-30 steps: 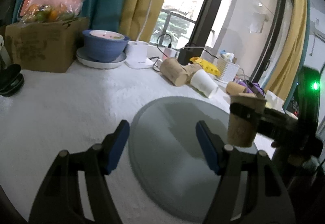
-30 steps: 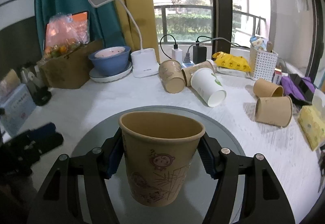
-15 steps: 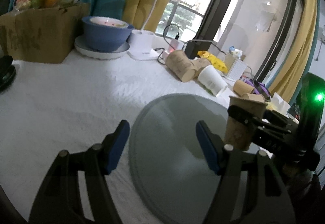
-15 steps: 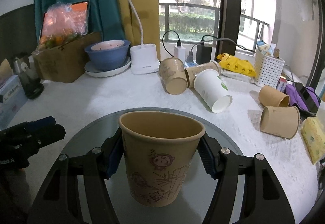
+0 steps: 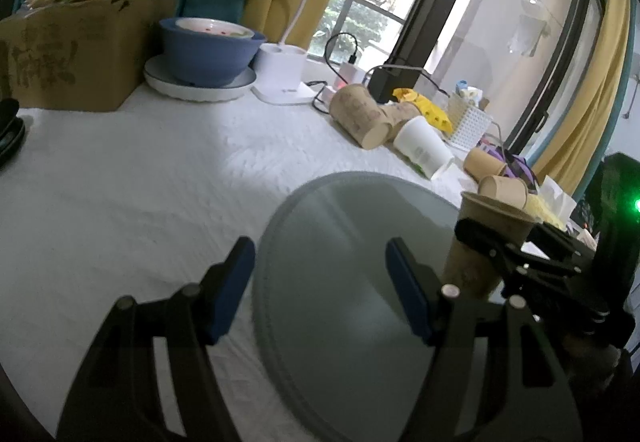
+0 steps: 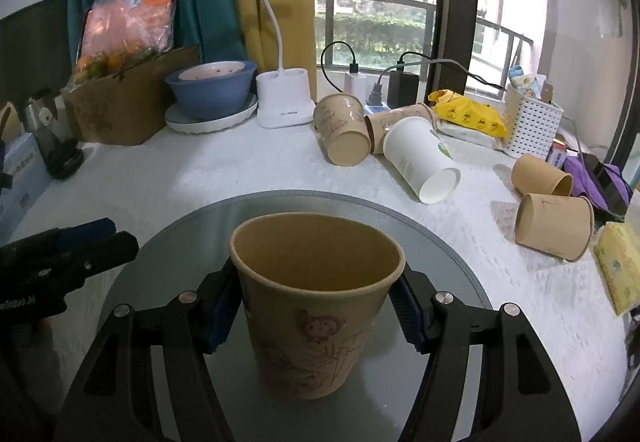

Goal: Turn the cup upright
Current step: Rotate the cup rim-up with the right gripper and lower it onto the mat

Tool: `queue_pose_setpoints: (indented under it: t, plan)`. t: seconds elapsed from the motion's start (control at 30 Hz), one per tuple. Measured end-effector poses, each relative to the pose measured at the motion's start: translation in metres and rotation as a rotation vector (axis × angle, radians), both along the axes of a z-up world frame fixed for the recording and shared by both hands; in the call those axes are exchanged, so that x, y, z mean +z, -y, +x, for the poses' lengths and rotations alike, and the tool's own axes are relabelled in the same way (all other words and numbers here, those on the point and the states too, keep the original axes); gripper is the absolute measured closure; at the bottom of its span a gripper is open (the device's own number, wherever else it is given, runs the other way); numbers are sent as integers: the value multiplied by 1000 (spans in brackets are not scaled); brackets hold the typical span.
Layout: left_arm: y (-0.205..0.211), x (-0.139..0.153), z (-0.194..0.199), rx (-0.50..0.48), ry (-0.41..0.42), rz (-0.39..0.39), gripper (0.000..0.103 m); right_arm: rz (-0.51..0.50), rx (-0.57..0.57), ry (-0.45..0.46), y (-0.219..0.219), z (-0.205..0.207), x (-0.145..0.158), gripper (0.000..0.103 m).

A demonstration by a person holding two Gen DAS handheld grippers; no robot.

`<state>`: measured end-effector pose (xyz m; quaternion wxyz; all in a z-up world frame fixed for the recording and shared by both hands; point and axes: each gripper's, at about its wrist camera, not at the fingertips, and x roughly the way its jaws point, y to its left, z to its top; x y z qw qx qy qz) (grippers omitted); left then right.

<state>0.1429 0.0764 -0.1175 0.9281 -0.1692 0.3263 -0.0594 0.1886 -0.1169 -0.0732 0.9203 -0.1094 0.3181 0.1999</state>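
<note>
- Blue-padded right gripper [image 6: 312, 312] clamping the brown paper cup [image 6: 316, 302] by its sides, one pad on each flank just under the rim.
- Holding that cup mouth up, long axis running close to vertical, opening facing the ceiling and base pointing down at the grey round tray [image 6: 452, 238].
- Hanging over the near part of the tray, toward its right edge as seen from the left camera; not possible to tell whether the base is touching the glassy surface or sitting just above it.
- Judging the flip as essentially done and the set-down as the step in hand.
- Lowering straight down, keeping the axis plumb so the whole base ring lands at once instead of one edge.
- Squeezing lightly only: thin paper walls probably buckling under a hard pinch, and an ovalled rim likely springing and rocking the cup on release.
- Spreading both pads evenly and backing off level, avoiding any drag on the printed side that could tip it.
- Left gripper [image 5: 320, 282] waiting with pads wide apart and nothing between them, low over the tray's left rim and white tablecloth [image 5: 140, 177], near the cup yet apart from it.
- Keeping that idle gripper out of the landing spot.
- Further out, several other cups [image 6: 554, 226] lying on their sides on the cloth, well apart from the tray's middle.
</note>
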Motion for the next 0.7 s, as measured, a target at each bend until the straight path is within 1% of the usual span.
queue_pose_setpoints:
  t: [0.4, 0.57, 0.63, 0.7]
  plan:
    - [8, 3, -8, -16, 10, 14, 34, -13, -18, -25, 11, -19, -7, 34]
    - [13, 6, -13, -22, 18, 24, 34, 7, -23, -27, 15, -23, -5, 32]
    - [15, 9, -15, -23, 25, 32, 34, 13, -23, -21, 17, -26, -3, 31]
    - [17, 11, -18, -25, 34, 37, 34, 16, -22, -24, 18, -28, -2, 23]
